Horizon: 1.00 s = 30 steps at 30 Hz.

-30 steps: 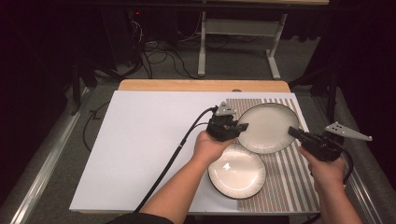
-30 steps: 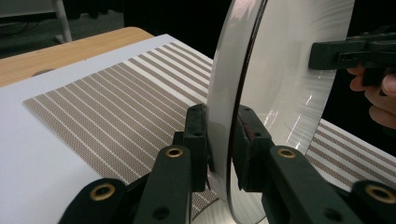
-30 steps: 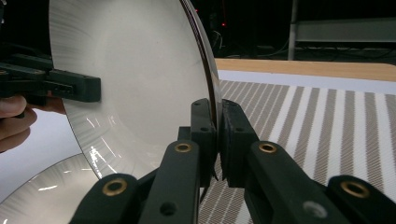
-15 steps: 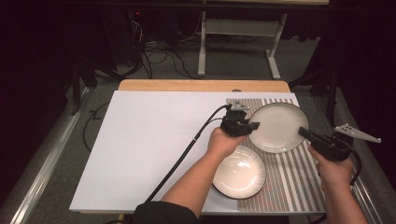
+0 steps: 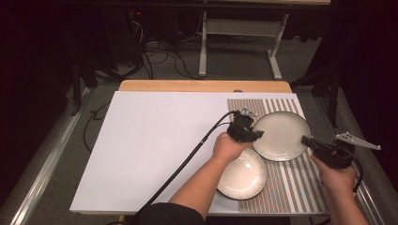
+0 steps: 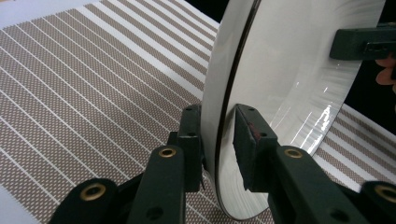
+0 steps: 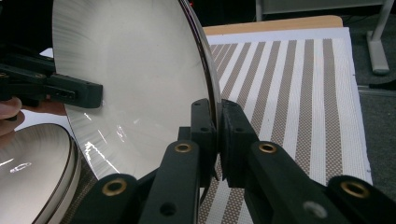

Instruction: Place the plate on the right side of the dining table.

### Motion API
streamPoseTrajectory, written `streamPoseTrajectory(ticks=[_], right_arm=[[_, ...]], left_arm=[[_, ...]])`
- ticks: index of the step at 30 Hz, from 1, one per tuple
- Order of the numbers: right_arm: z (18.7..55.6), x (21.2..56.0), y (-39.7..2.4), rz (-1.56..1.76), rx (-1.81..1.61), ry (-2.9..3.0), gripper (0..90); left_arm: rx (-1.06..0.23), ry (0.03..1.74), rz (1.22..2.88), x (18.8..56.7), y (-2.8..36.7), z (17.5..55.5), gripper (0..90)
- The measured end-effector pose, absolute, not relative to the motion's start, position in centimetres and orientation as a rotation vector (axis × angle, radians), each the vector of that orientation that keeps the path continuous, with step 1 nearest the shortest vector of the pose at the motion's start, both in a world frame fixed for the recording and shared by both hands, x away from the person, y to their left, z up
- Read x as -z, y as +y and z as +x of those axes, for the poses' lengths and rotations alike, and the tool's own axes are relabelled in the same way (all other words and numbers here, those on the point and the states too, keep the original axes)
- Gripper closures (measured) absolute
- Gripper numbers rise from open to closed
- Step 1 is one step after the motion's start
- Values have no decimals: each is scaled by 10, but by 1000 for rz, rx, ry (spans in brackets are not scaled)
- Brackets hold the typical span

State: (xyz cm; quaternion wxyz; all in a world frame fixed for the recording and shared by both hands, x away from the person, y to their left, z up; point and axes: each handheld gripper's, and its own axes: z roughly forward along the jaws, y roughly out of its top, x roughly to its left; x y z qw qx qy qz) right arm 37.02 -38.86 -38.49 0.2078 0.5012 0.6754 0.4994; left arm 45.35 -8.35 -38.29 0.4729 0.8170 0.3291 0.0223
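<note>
Left jaws: the left gripper [image 6: 218, 154] has its two jaws on either side of the plate's rim. The inner one stands a little off the plate, and they have just been opening a bit, so the hold looks loose.
Right jaws: the right gripper [image 7: 217, 140] pinches the far rim tight, one jaw on each face of the plate.
Why two grips: the plate [image 5: 280, 135] is wide and smooth (it could slip), so a hold on each side keeps it steady.
Where the plate is: over the striped mat [image 5: 300, 187], near the right edge of the tabletop [image 5: 150, 150], toward the far right corner. It looks to be coming down flat onto the mat; I cannot tell if it touches yet.
Second plate: another plate [image 5: 241, 174] lies on the mat nearer the front edge. Its rim sits under the held plate's edge, so the two overlap a little.
Hands: the left hand [image 5: 228, 146] and right hand [image 5: 335, 176] hold the grippers from the front side.
</note>
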Motion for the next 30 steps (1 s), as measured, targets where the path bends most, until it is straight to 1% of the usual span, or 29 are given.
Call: streamPoseTrajectory(ticks=[7,12,23,25,28,30], right_arm=[[363,387,-387,1404,-1393,1884,873],[364,390,-386,1410,-1368,1893,875],[370,395,-386,1436,-1364,1901,876],[372,396,-386,1442,-1360,1901,874],[373,397,-387,1450,-1366,1902,874],[374,397,-387,1453,-1367,1903,872]], left_arm=[[-63,799,2035,385,-84,451,725],[-58,813,2057,388,-85,451,726],[-100,844,2065,390,-87,451,716],[-98,848,2045,388,-85,451,678],[-138,846,2015,382,-78,450,668],[-153,852,1993,378,-71,449,624]])
